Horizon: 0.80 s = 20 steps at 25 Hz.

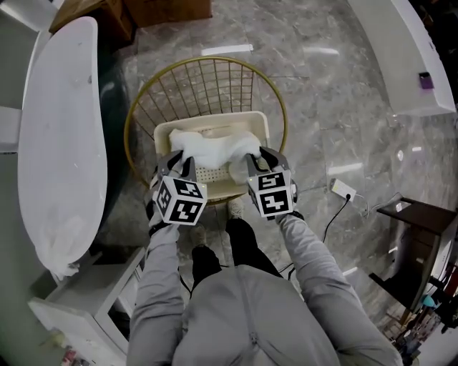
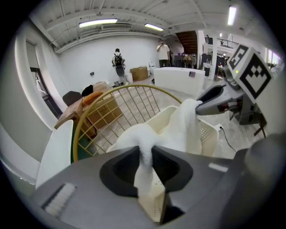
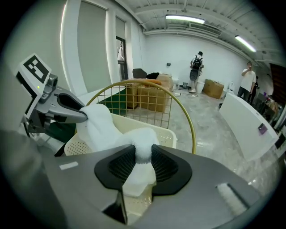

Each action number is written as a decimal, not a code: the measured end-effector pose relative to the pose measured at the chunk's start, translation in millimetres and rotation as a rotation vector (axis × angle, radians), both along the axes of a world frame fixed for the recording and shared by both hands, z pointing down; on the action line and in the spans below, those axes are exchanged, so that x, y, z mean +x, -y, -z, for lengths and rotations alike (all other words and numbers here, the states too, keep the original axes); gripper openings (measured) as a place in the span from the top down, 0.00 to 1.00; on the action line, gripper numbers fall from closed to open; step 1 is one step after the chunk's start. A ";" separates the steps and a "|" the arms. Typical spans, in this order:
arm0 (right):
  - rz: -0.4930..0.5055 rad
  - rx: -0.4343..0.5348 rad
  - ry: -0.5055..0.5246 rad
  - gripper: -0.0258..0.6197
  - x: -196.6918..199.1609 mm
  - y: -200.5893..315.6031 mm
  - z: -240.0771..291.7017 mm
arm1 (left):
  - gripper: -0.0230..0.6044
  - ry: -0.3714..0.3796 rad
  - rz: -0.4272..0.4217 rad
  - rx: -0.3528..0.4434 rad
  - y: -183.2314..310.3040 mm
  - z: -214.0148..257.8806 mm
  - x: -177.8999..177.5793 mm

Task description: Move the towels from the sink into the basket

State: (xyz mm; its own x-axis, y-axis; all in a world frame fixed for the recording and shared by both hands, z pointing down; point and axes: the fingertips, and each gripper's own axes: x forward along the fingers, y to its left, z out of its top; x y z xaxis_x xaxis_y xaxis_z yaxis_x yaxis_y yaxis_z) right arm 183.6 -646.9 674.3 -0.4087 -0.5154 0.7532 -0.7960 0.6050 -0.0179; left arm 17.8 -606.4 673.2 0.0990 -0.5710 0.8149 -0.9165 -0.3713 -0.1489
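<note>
A white towel (image 1: 211, 149) hangs stretched between my two grippers, sagging into a cream perforated plastic basket (image 1: 263, 125). My left gripper (image 1: 175, 159) is shut on the towel's left end, which is bunched between its pads (image 2: 145, 156). The other end is pinched in my right gripper (image 1: 256, 159), with towel squeezed between the ribbed pads (image 3: 143, 156). The cream basket stands against a round gold wire basket (image 1: 207, 82). A long white sink (image 1: 61, 143) lies along the left.
Marble floor lies all round. A white power strip with a cable (image 1: 342, 189) lies on the floor at the right, near a dark side table (image 1: 418, 221). A white counter (image 1: 408, 64) stands at the upper right. Cardboard boxes (image 1: 143, 11) and standing people (image 2: 118, 60) are far behind.
</note>
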 end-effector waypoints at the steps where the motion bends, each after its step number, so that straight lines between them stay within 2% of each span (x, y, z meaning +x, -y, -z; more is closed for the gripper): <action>1: 0.005 -0.013 -0.006 0.82 1.0 -1.8 -3.9 | 0.78 -0.008 0.002 -0.017 -2.2 -4.0 0.7; 4: 0.014 -0.045 -0.023 0.78 3.9 -6.8 -13.8 | 0.77 -0.025 0.013 -0.050 -6.0 -12.2 -0.2; 9: 0.000 -0.046 -0.024 0.75 3.4 -8.7 -16.4 | 0.67 -0.021 0.032 -0.056 -8.0 -15.3 -8.0; 20: -0.012 0.018 0.012 0.75 -4.7 -4.8 9.1 | 0.67 -0.009 0.049 -0.012 -7.5 8.1 -15.3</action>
